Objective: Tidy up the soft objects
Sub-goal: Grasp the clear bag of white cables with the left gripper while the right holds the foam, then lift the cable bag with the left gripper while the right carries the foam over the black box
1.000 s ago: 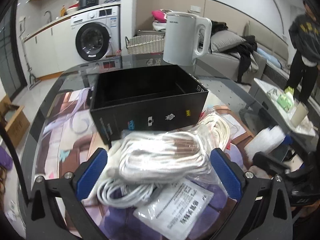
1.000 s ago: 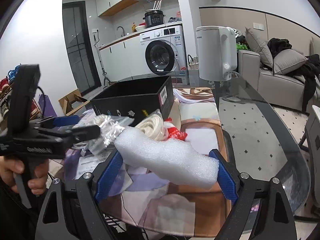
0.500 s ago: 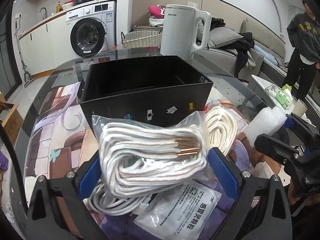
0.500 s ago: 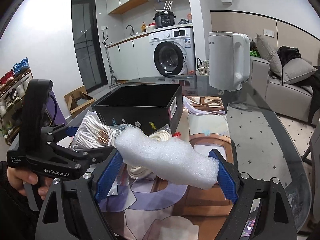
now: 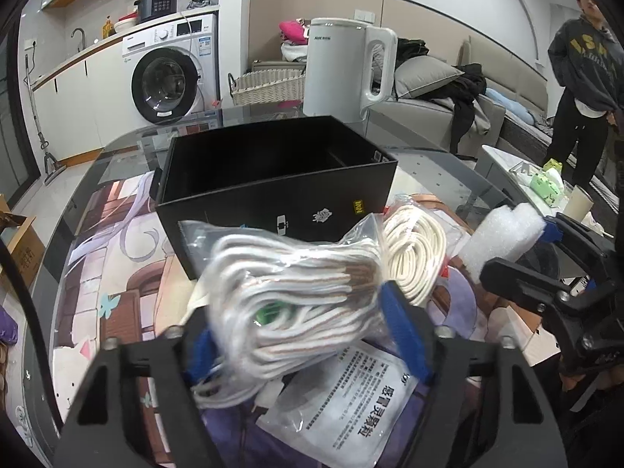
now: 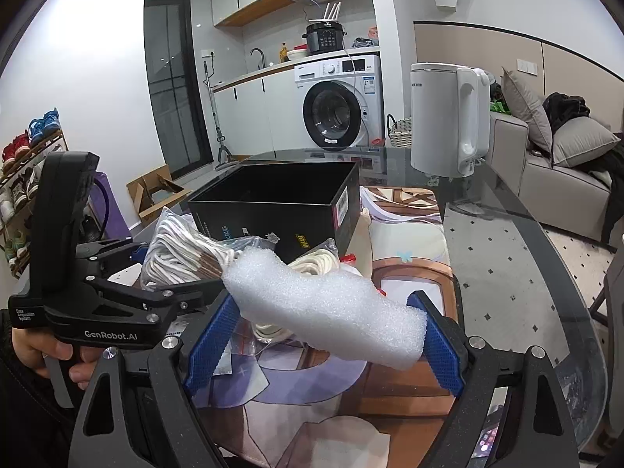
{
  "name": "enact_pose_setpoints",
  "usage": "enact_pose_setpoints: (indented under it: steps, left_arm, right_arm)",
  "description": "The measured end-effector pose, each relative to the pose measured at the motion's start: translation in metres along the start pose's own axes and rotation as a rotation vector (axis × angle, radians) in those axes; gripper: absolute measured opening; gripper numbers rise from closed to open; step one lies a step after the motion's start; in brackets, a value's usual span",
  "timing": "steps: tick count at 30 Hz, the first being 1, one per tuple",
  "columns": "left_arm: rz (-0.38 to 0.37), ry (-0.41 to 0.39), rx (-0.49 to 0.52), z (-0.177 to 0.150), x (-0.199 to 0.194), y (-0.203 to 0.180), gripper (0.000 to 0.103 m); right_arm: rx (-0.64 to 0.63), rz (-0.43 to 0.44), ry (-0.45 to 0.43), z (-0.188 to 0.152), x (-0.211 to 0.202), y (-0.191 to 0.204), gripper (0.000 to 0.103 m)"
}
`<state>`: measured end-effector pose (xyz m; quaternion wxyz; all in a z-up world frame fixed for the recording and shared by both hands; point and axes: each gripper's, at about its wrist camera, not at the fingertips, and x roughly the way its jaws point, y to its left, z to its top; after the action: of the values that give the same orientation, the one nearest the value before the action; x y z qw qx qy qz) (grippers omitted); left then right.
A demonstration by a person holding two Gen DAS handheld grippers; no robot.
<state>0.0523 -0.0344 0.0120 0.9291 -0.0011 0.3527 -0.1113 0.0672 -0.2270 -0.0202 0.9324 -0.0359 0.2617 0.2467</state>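
Left claw [image 5: 308,335]: closing on clear plastic bag of coiled white cord [image 5: 296,296]. Right claw [image 6: 325,335]: gripping white foam block [image 6: 327,308]. Open black cardboard box [image 5: 273,183] on counter [image 6: 507,257].

Glass table [image 6: 507,257] bears a black box [image 5: 273,179], kettle [image 6: 448,117], perhaps a printed mat [image 5: 117,273].

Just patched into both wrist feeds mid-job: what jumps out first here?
The bagged coil of white cord fills the left wrist view, between the left gripper as its jaws close on it. The right gripper clamps a white foam block lengthwise. Behind both stands the open black box on the glass table, with a white kettle beyond.
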Motion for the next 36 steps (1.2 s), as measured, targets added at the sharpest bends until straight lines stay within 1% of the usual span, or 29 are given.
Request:
enact_pose_setpoints:
  steps: [1,2,4,5,8,14,16,19,29,36]
  left_arm:
    - [-0.008,-0.004,-0.003,-0.001,-0.002,0.001,0.067]
    - [-0.016,-0.007,-0.007,-0.002,-0.002,0.003,0.062]
    - [-0.021,-0.013,-0.012,-0.004,-0.003,0.006,0.056]
    - [-0.031,-0.021,-0.018,-0.005,-0.006,0.009,0.051]
    - [-0.049,-0.043,-0.021,-0.007,-0.013,0.011,0.041]
    - [-0.072,-0.064,0.003,-0.009,-0.020,0.007,0.025]
    - [-0.090,-0.066,0.007,-0.009,-0.022,0.007,0.022]
    - [-0.105,-0.064,0.015,-0.009,-0.024,0.004,0.020]
    - [-0.113,-0.073,0.016,-0.008,-0.036,0.003,0.018]
    - [-0.144,-0.120,-0.009,-0.004,-0.056,0.007,0.018]
  right_arm:
    - [-0.001,0.001,0.001,0.000,0.000,0.000,0.089]
    - [-0.002,-0.002,0.004,0.000,0.002,0.001,0.089]
    - [-0.005,-0.007,0.006,0.000,0.003,0.003,0.089]
    - [-0.008,-0.006,0.005,0.001,0.003,0.004,0.089]
    - [-0.013,-0.008,-0.001,0.001,0.003,0.006,0.089]
    - [-0.010,-0.006,-0.002,-0.001,0.003,0.006,0.089]
    - [-0.010,-0.006,-0.004,-0.001,0.002,0.006,0.089]
    - [-0.010,-0.007,-0.005,-0.001,0.002,0.006,0.089]
    - [-0.016,0.013,-0.029,0.003,-0.007,0.011,0.089]
    - [-0.003,0.020,-0.038,0.007,-0.012,0.011,0.089]
